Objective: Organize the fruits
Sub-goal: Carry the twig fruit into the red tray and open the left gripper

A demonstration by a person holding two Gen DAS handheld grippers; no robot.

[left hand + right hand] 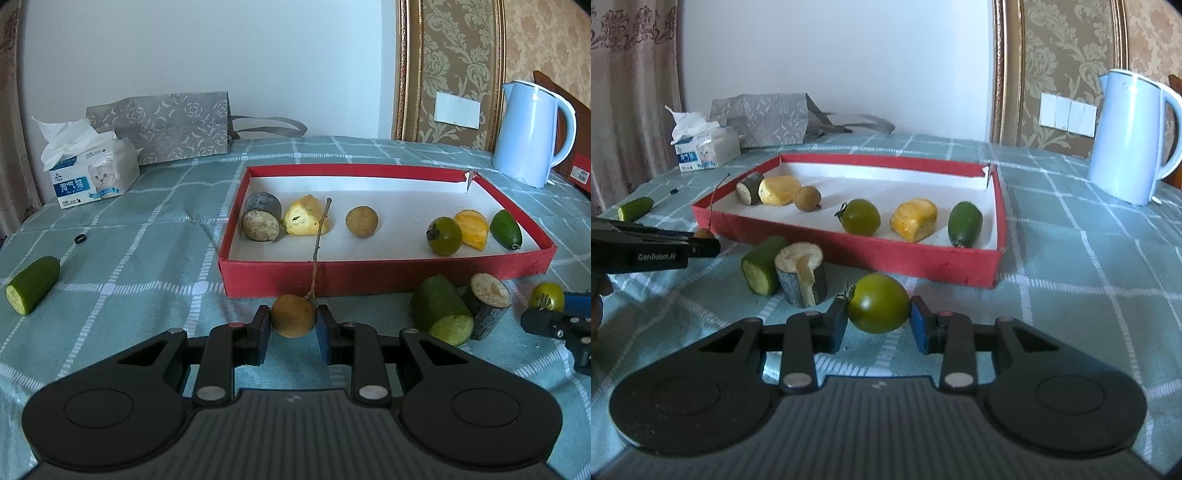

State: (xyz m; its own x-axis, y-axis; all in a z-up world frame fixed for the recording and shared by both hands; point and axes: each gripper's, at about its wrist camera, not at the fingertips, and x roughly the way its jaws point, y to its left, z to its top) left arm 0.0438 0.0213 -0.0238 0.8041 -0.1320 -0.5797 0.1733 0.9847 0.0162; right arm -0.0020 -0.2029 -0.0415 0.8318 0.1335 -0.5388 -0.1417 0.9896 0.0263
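Observation:
My left gripper [293, 325] is shut on a brown longan [293, 315] with a long stem, just in front of the red box [388, 275]. My right gripper [879, 317] has its jaws on both sides of a green tomato [878, 302], right of a cucumber piece [761, 264] and a sugarcane piece [802, 273] on the cloth. The box holds a sugarcane piece [261, 218], two yellow fruit pieces [306, 218], a longan [361, 221], a green tomato [445, 236] and a small cucumber [506, 229]. Another cucumber piece [32, 284] lies far left.
A tissue box [92, 177] and a grey patterned bag [166, 125] stand at the back left. A pale blue kettle [532, 133] stands at the back right. A small black ring [80, 238] lies on the checked cloth.

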